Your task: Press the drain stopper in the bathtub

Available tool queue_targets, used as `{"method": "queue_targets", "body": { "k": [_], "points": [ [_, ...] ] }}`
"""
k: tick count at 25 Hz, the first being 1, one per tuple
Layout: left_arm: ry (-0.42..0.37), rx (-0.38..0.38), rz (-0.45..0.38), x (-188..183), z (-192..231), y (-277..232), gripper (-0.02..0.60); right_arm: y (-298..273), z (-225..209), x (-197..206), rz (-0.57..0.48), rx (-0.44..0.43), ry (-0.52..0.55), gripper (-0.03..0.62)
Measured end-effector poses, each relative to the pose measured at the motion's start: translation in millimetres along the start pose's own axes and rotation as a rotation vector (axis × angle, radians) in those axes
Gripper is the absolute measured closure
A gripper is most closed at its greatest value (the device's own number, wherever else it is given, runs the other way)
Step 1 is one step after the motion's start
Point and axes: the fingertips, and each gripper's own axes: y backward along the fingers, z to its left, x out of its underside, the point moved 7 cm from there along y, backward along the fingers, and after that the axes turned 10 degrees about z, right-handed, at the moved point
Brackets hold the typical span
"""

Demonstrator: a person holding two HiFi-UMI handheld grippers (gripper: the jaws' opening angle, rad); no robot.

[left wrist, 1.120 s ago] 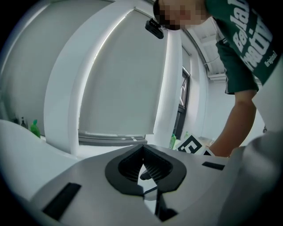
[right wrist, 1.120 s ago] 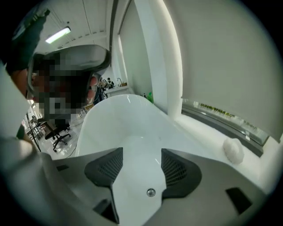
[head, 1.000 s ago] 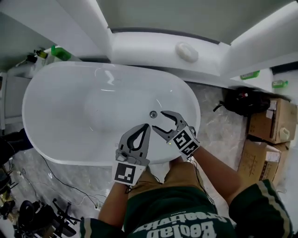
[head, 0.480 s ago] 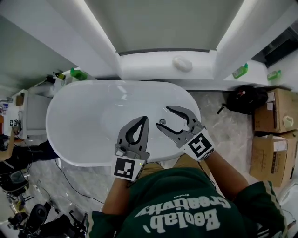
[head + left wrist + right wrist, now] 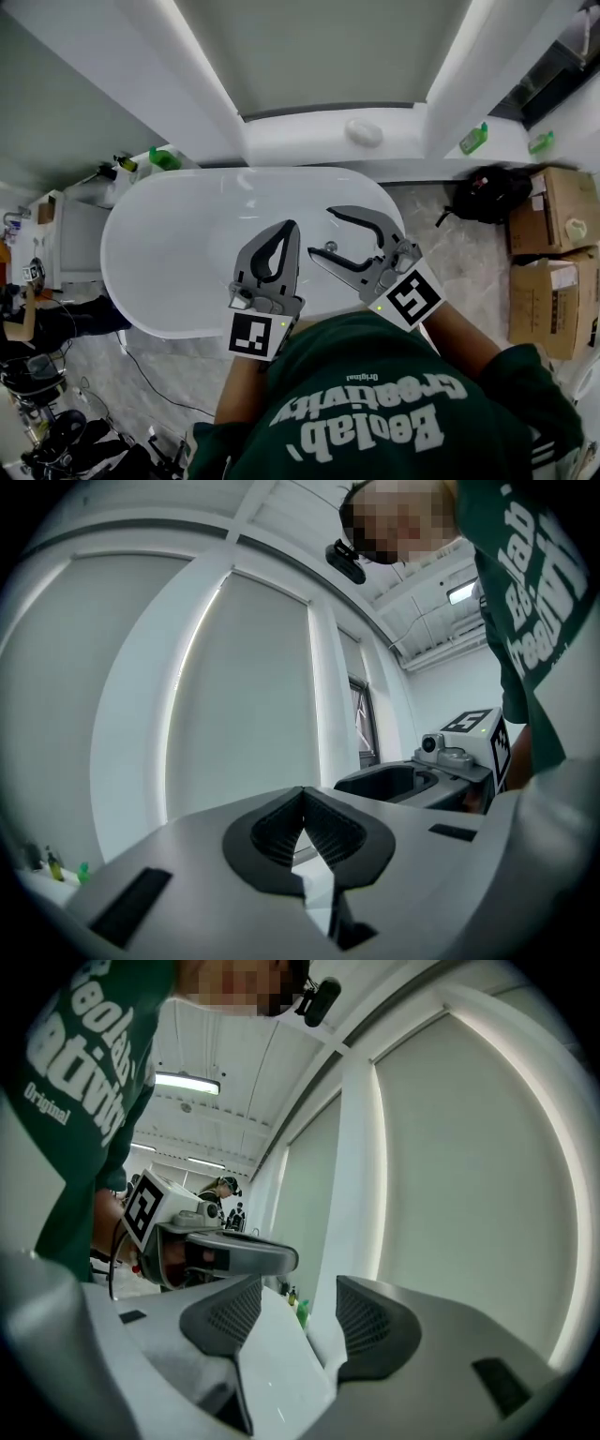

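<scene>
The white oval bathtub lies below me in the head view. Its small round metal drain stopper sits on the tub floor near the right end. My left gripper hangs over the tub's near side with its jaws shut and nothing between them. The right gripper is open, and the stopper shows between its two fingers from above, well below them. In the left gripper view the left gripper shows its pads meeting. The right gripper has a wide gap in its own view, and neither gripper view shows the stopper.
A white ledge behind the tub carries a pale oval object and green bottles. A black bag and cardboard boxes stand on the marble floor at the right. Cables and equipment lie at the left.
Both grippers have risen toward my head and look larger. The right gripper stays open and the left stays shut. The tub has shifted right in the view.
</scene>
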Motion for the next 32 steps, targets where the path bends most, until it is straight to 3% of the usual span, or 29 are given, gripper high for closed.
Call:
{"method": "queue_targets", "body": {
  "k": [7,14,19,28,32],
  "points": [
    [-0.080,-0.004,-0.032,-12,-15,16,0.574,21,12,-10,-0.024,-0.031,-0.059,0.342],
    [-0.096,-0.025,-0.058,-19,-16,22,0.574,27,14,-21,-0.065,-0.053,-0.027,0.416],
    [-0.091,-0.001,-0.059,-20,-25,22,0.574,32,18,-24,-0.065,-0.058,-0.001,0.571],
    [-0.103,0.037,-0.045,-20,-37,18,0.574,36,21,-24,-0.059,-0.021,0.052,0.579],
    [-0.100,0.036,-0.027,-16,-35,18,0.574,37,15,-20,-0.058,0.006,0.021,0.579]
  ]
}}
